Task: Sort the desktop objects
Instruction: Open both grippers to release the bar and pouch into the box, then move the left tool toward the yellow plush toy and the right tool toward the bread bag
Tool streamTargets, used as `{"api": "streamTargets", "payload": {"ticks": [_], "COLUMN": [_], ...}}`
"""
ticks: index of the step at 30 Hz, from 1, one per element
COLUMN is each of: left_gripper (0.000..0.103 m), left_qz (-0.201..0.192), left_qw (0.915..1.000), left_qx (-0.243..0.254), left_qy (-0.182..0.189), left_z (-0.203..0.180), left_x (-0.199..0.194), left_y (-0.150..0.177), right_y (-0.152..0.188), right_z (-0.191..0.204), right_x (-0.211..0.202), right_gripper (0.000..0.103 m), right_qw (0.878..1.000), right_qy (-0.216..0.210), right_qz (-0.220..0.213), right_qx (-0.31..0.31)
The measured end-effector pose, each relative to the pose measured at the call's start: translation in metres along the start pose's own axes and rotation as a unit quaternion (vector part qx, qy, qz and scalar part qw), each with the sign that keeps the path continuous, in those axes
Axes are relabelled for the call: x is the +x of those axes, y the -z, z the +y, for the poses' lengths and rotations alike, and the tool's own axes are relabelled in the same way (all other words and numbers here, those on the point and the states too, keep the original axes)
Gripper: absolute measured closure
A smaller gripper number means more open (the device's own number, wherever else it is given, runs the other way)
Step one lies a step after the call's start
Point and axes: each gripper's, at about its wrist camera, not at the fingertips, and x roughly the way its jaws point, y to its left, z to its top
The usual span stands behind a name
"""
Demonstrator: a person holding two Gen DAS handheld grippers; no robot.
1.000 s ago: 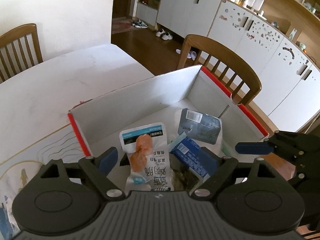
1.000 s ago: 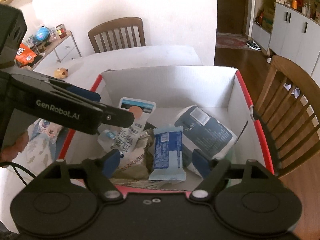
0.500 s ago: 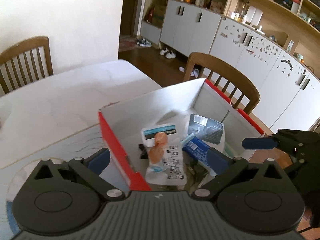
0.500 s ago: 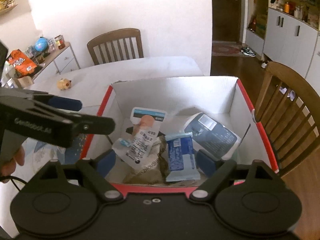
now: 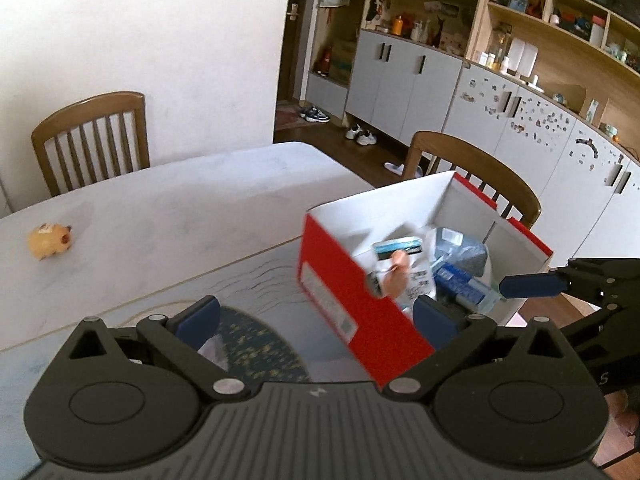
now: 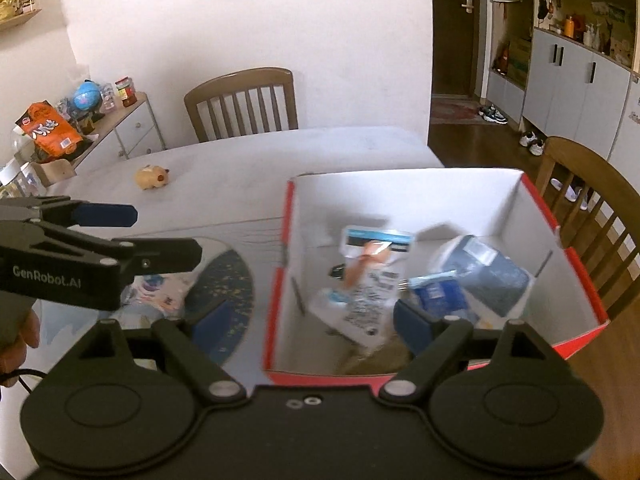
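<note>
Both tongs spread wide, gripping nothing, beside an open red box of sorted packets.

Nearest, the left gripper [image 5: 316, 316] hangs over a dark patterned mat [image 5: 256, 344], its right finger over the box's near red wall; the right gripper [image 6: 308, 322] straddles the box's left wall, one finger above the mat, the other above the packets. Inside the red box [image 6: 576, 264], on its white floor, lie a white packet with a sausage picture [image 6: 366, 276], a small blue wrapper [image 6: 442, 294] and a grey-blue pouch [image 6: 490, 276], overlapping one another. A clear printed packet [image 6: 160, 294] rests on the mat, outside the box. Farther off on the white table [image 6: 248, 184] sits a small yellow toy [image 6: 152, 176], well apart from the box; wooden chairs [image 6: 244, 102] stand beyond.
</note>
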Motion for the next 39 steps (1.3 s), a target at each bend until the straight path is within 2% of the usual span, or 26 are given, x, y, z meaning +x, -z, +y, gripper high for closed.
{"api": "streamTargets", "payload": {"ticks": [12, 16, 23, 39], "left_gripper": [0.0, 0.0, 0.0, 0.0], "left_qz": [0.001, 0.014, 0.029, 0.024], "left_qw": [0.9988, 0.9983, 0.9977, 0.9956], "left_qx": [-0.044, -0.047, -0.053, -0.071], "left_qy": [-0.023, -0.032, -0.032, -0.056], "left_z": [0.071, 0.089, 0.108, 0.148], "left_x": [-0.022, -0.021, -0.015, -0.009], "left_y": [0.039, 0.054, 0.077, 0.109], "right_y": [0.002, 0.002, -0.005, -0.013], "right_z": [0.059, 0.073, 0.097, 0.124], "right_x": [0.019, 0.029, 0.048, 0.089], "right_gripper": [0.015, 0.015, 0.015, 0.015], "right_qw": [1.0, 1.0, 0.999, 0.997], "right_qy": [0.002, 0.0, -0.006, -0.029], "right_qz": [0.007, 0.013, 0.017, 0.049], "right_qx": [-0.013, -0.015, -0.029, -0.056]}}
